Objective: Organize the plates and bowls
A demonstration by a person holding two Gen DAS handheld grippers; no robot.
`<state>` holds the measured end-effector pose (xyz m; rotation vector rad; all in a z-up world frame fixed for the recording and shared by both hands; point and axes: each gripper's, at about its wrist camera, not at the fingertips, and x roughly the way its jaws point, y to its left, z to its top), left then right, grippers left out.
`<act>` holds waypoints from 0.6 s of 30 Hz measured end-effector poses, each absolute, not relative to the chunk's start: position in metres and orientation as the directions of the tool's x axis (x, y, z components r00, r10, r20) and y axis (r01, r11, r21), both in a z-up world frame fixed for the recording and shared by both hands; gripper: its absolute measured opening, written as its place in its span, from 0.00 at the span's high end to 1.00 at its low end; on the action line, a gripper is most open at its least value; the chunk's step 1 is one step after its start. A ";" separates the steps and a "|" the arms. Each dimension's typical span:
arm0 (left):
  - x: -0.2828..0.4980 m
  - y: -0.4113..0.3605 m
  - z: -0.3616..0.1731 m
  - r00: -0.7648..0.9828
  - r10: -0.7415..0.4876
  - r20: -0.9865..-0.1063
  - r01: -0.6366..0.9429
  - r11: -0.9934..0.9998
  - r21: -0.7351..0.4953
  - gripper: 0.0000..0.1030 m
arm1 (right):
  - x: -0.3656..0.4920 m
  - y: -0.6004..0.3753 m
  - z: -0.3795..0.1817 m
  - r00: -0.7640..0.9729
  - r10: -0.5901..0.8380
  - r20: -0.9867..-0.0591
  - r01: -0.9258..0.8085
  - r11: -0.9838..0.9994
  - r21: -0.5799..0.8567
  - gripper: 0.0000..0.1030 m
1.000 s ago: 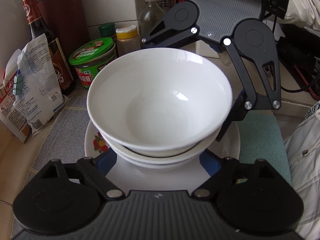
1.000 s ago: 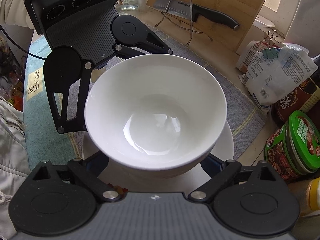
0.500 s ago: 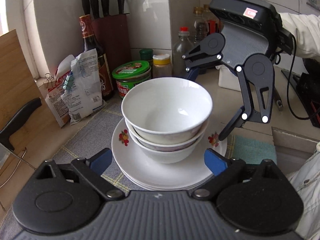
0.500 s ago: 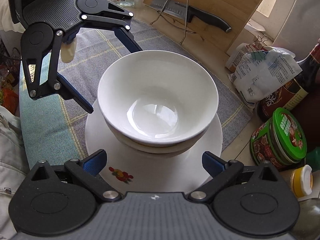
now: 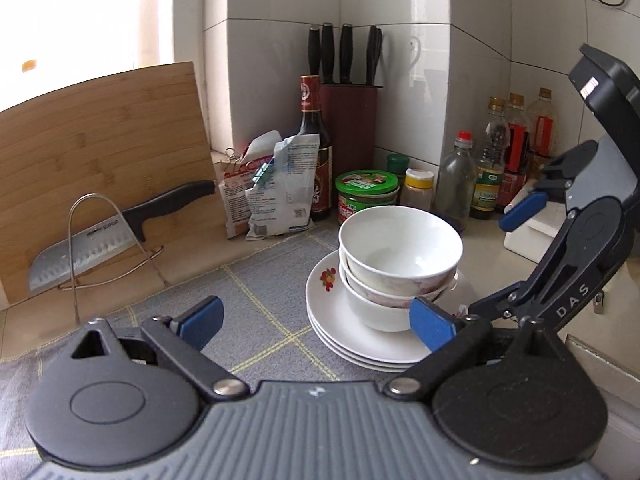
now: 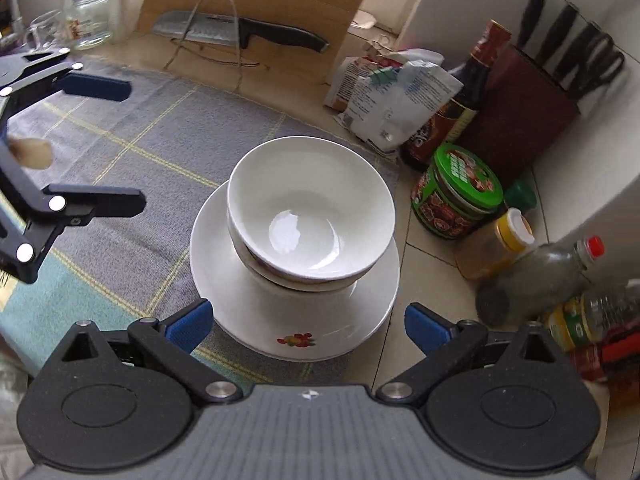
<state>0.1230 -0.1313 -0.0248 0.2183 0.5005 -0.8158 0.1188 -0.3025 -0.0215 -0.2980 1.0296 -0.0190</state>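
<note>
A stack of white bowls sits on a stack of white plates with red flower prints, on a grey checked mat. The bowls and plates also show in the right wrist view. My left gripper is open and empty, pulled back to the left of the stack. My right gripper is open and empty, above and in front of the plates. Each gripper shows in the other's view, the right one and the left one.
A cutting board and a knife on a wire rack stand at the left. Paper bags, a sauce bottle, a knife block, a green-lidded jar and several bottles line the wall.
Both grippers have drawn back and up from the bowl stack, which now sits free on the plates. The left gripper has shifted to the left.
</note>
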 end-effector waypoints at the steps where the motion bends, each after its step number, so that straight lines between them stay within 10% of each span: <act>1: 0.121 -0.128 -0.024 0.585 -0.630 -0.511 0.731 0.682 -0.005 0.03 | 0.116 -0.298 -0.021 0.513 -0.192 -0.837 -0.044 0.968 -0.249 0.00; 18: 0.095 -0.086 -0.004 0.631 -0.554 -0.544 0.665 0.747 0.010 0.01 | 0.045 -0.240 -0.015 0.571 -0.340 -0.747 0.483 0.875 -0.030 0.00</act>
